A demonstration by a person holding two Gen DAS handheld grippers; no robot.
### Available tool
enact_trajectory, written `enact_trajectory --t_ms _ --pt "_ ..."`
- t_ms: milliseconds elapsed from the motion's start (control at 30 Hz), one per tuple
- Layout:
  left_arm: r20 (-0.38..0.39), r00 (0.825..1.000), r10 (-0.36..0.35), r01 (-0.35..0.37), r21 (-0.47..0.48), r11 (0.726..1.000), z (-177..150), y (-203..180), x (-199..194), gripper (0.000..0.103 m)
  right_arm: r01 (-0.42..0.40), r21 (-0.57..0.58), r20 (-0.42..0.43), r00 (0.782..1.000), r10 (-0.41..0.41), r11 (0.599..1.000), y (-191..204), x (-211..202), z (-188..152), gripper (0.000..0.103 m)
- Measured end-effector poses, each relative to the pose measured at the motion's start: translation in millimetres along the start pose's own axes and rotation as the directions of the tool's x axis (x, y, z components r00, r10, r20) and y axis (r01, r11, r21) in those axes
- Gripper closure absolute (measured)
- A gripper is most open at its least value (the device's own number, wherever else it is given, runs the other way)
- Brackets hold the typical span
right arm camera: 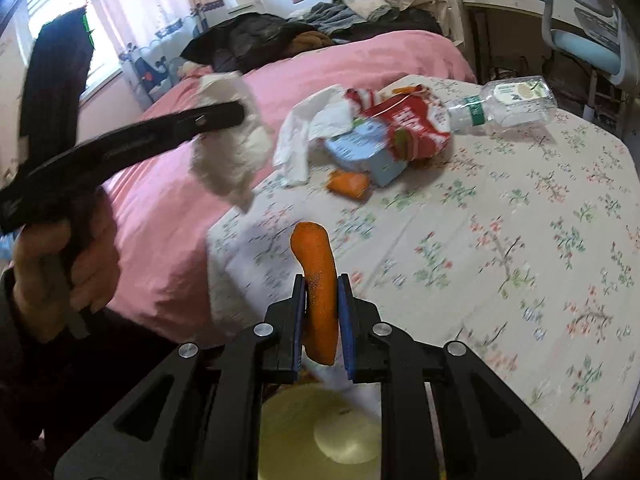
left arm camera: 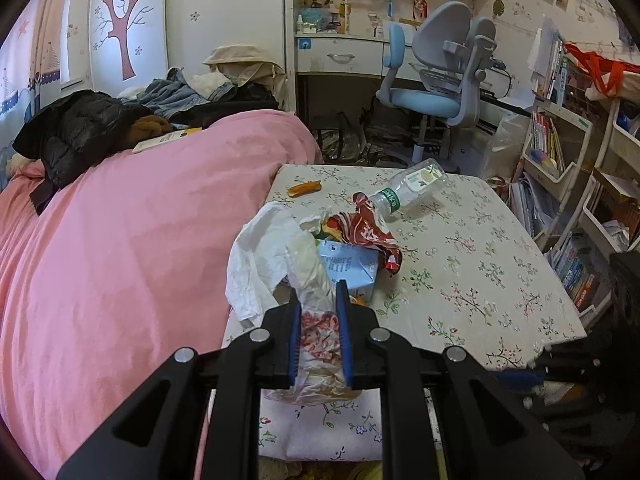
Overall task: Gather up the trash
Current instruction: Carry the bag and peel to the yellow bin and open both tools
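Observation:
My left gripper (left arm camera: pixel 318 292) is shut on a crumpled white tissue (left arm camera: pixel 272 264), lifted above the near left corner of the floral table (left arm camera: pixel 480 264). The right wrist view shows that left gripper (right arm camera: pixel 240 114) held by a hand, with the tissue (right arm camera: pixel 232 160) hanging from it. My right gripper (right arm camera: pixel 322 284) is shut on an orange peel strip (right arm camera: pixel 316 256) that sticks up past the pads. On the table lie a red snack wrapper (right arm camera: pixel 404 124), a blue carton (right arm camera: pixel 360 152), a clear plastic bottle (right arm camera: pixel 508 104), another tissue (right arm camera: pixel 308 136) and an orange scrap (right arm camera: pixel 348 184).
A pink-covered bed (left arm camera: pixel 140 240) piled with clothes borders the table's left side. A pale yellow round container (right arm camera: pixel 320 432) shows beneath my right gripper at the table's near edge. A blue desk chair (left arm camera: pixel 432 92) stands behind the table and book shelves (left arm camera: pixel 560 160) to the right.

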State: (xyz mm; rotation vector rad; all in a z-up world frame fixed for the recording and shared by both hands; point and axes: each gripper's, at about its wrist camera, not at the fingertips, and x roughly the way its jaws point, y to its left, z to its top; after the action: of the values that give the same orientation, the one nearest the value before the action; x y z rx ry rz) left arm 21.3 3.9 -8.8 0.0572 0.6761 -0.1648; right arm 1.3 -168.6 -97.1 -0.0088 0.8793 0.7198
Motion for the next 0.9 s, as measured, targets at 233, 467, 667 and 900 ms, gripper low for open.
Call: enact_trajectory --t_ms 233,467,667,900 --pt "-0.002 1.0 -0.005 0.005 0.01 1.0 -5 -5 -4 0.086 -0.021 -0.056 -0.079 0.997 0.017 0.998 31 -6 -37 0.088" --pt "-0.01 1.0 -0.016 0.016 0.007 1.0 -11 -11 -8 0.086 -0.017 -0.099 -0.21 0.978 -0.004 0.995 53 2 -78 0.072" --pt "-0.029 0.999 -0.036 0.036 0.001 0.999 -22 -18 -13 0.086 0.011 0.015 -0.148 0.989 -0.009 1.0 34 -15 -77 0.058" --pt "-0.106 0.991 -0.085 0.087 0.013 0.996 -50 -42 -17 0.086 0.088 0.175 -0.042 0.996 -0.082 0.981 1 -34 -66 0.045"
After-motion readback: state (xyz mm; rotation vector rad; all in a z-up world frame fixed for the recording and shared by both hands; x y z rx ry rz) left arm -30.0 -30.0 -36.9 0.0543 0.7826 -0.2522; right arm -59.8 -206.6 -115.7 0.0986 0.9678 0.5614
